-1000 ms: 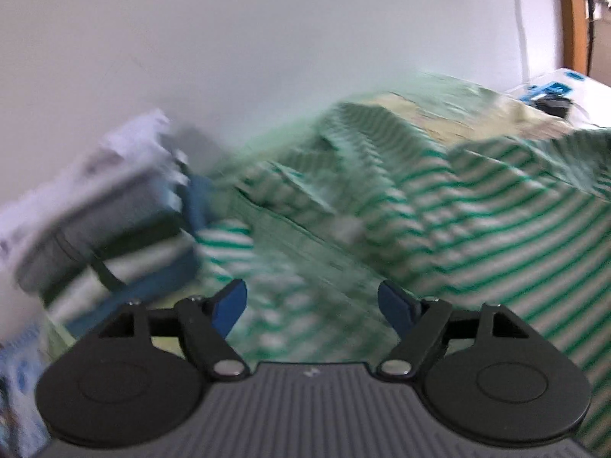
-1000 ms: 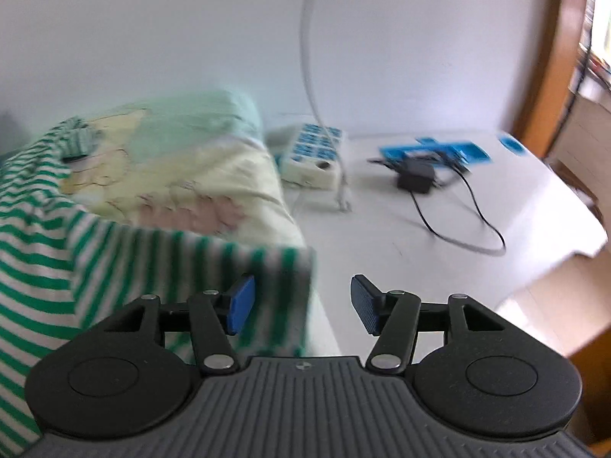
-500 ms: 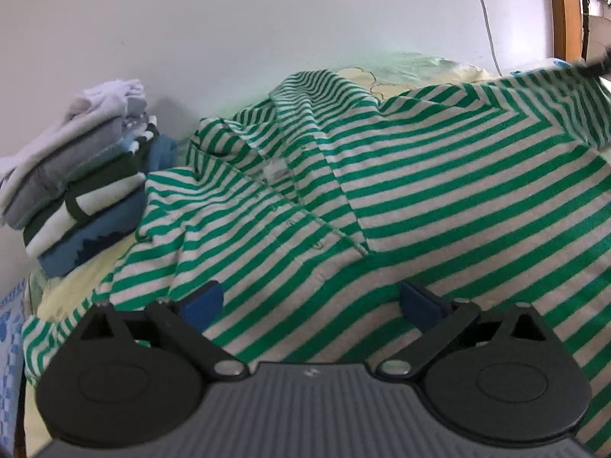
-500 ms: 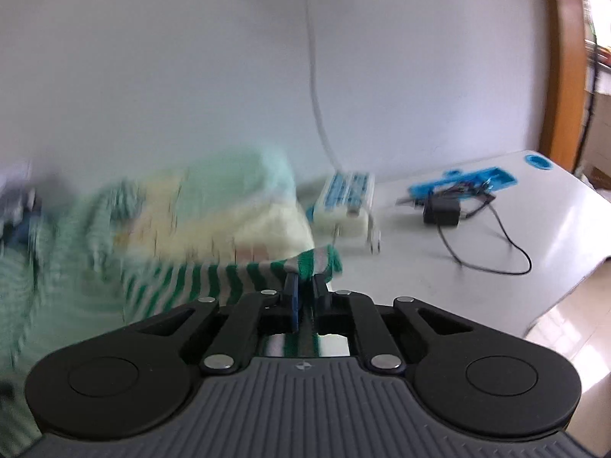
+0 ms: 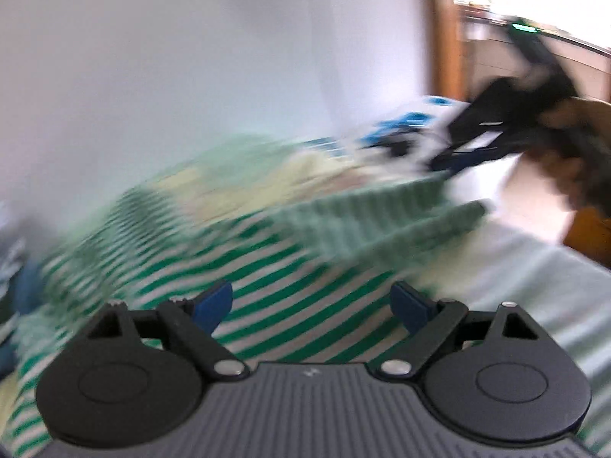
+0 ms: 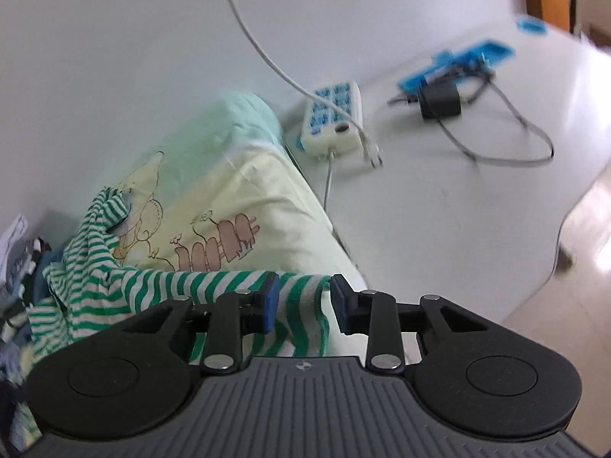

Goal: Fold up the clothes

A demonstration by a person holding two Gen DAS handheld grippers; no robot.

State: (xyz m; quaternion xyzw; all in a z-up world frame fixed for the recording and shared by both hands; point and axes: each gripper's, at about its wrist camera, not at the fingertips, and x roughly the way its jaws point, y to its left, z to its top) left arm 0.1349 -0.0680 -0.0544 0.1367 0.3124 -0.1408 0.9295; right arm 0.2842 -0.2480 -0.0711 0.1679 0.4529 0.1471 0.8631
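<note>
A green-and-white striped shirt [image 5: 290,305] lies spread over yellow bedding; the left wrist view is blurred by motion. My left gripper [image 5: 311,297] hovers over the shirt with its jaws wide and closing slightly, nothing between them. In the right wrist view, the shirt's edge [image 6: 301,305] hangs between the jaws of my right gripper [image 6: 303,297]. Those jaws are opening and the pads [image 6: 271,301] stand apart without pressing the cloth. From the left wrist view, a hand holds the right gripper [image 5: 450,160] at the shirt's far right end.
Yellow cartoon-print bedding [image 6: 229,191] lies against the white wall. A white table [image 6: 458,210] to the right carries a power strip [image 6: 334,118], a black adapter [image 6: 439,99] with cables, and blue plastic pieces [image 6: 458,61]. A stack of folded clothes [image 6: 19,259] sits far left.
The right gripper was shut on the shirt's edge half a second ago; its jaws have now parted. The left wrist view has swung right, away from the folded stack and toward the right gripper.
</note>
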